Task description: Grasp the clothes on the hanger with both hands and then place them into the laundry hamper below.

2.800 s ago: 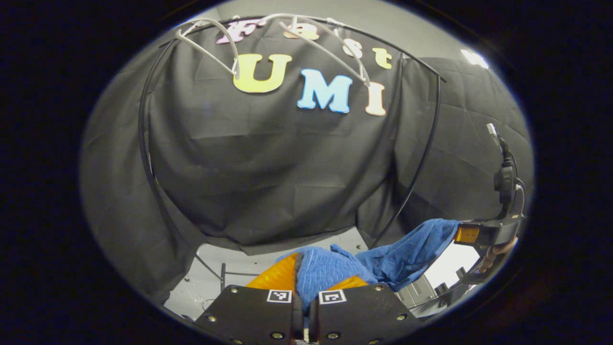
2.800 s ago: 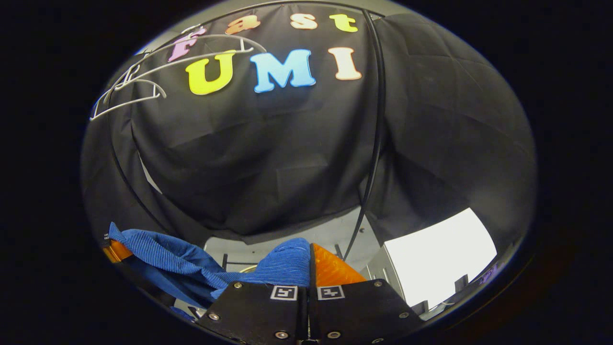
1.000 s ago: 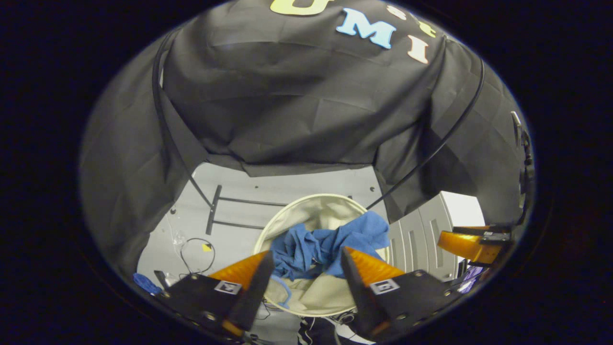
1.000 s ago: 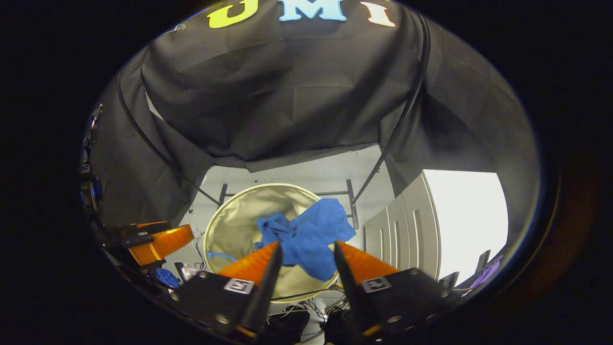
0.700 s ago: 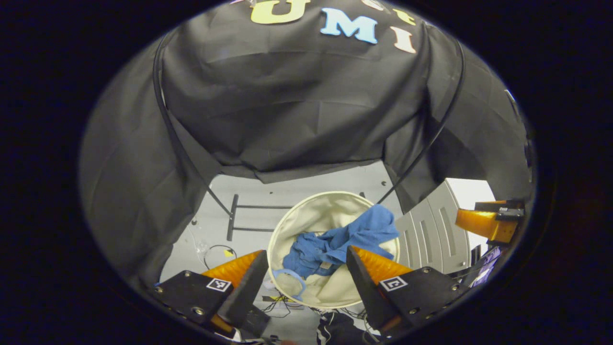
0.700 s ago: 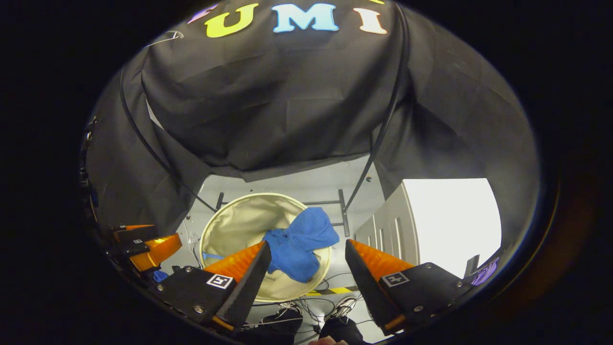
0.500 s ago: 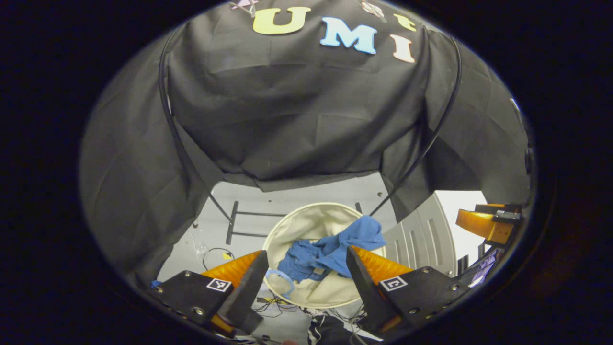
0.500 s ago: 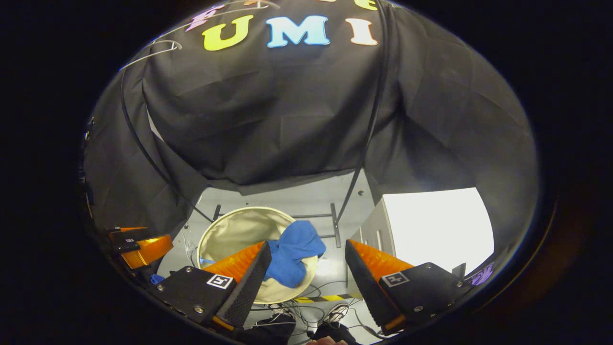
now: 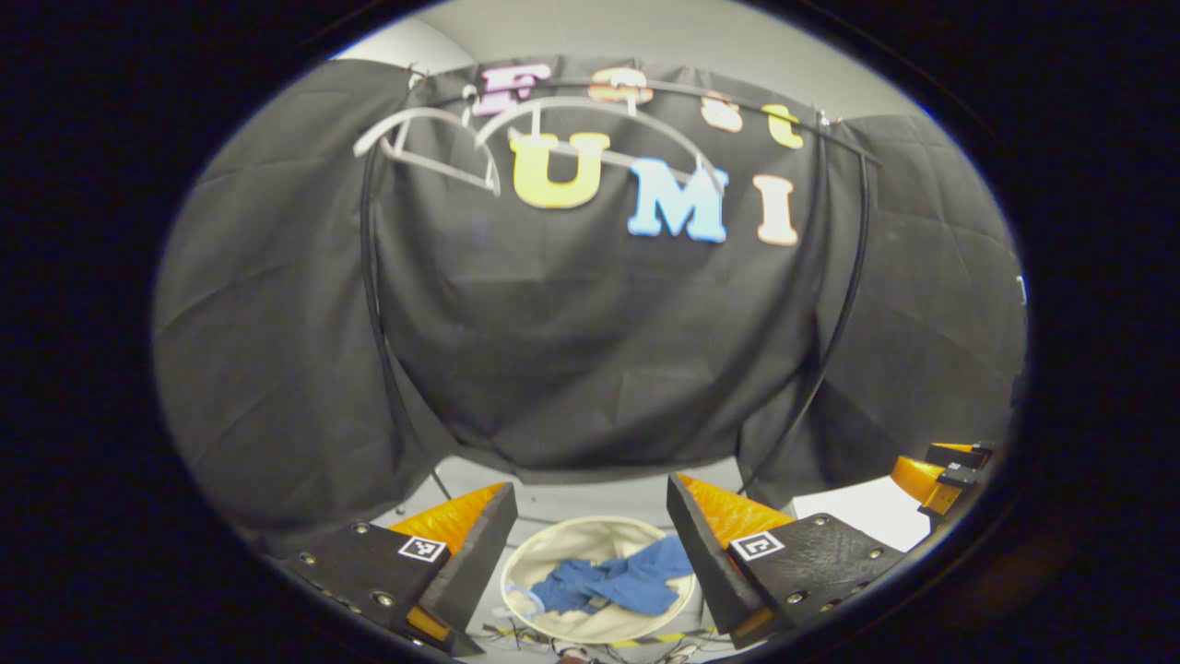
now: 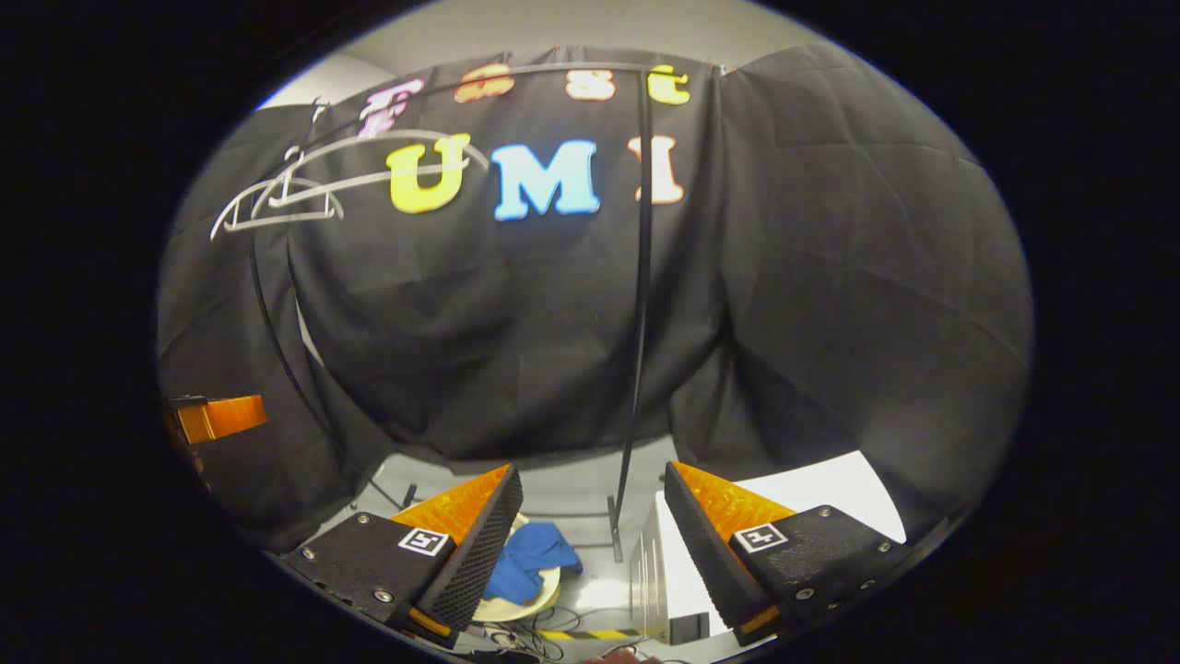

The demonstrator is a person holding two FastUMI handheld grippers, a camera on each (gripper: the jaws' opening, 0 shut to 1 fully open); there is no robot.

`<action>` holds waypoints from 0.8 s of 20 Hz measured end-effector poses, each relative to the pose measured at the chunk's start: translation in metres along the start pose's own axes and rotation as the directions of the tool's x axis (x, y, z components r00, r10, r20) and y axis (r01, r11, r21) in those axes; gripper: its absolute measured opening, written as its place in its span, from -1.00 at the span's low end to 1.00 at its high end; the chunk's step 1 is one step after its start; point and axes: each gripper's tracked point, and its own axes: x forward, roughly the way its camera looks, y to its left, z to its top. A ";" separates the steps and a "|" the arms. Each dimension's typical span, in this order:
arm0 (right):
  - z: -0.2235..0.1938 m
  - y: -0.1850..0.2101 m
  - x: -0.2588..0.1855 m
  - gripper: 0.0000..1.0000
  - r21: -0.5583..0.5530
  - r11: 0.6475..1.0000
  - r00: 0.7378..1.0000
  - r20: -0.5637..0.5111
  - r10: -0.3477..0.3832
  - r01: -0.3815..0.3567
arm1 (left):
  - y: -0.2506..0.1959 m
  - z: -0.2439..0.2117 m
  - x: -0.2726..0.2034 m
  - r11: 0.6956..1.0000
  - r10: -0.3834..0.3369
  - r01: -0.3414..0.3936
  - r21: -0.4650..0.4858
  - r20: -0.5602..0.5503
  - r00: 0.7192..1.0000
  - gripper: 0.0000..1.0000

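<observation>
Below, blue clothes (image 9: pixel 616 583) in hamper (image 9: pixel 562 544); both jaws apart.

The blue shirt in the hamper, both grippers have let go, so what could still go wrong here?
1. The blue shirt lies bunched toward one side of the hamper, with a fold near the rim; it might slip over the edge.
2. The empty hangers hang on the rail above; raising the open left gripper or right gripper further could knock them.

Clothes (image 9: pixel 616 583) in hamper (image 9: pixel 553 556), below the hangers (image 9: pixel 433 152).
</observation>
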 end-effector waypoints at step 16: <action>0.171 -0.139 -0.143 0.82 0.215 0.971 0.819 0.537 -0.205 0.102 | -0.026 0.210 -0.208 0.991 0.132 -0.117 -0.062 0.527 0.840 0.89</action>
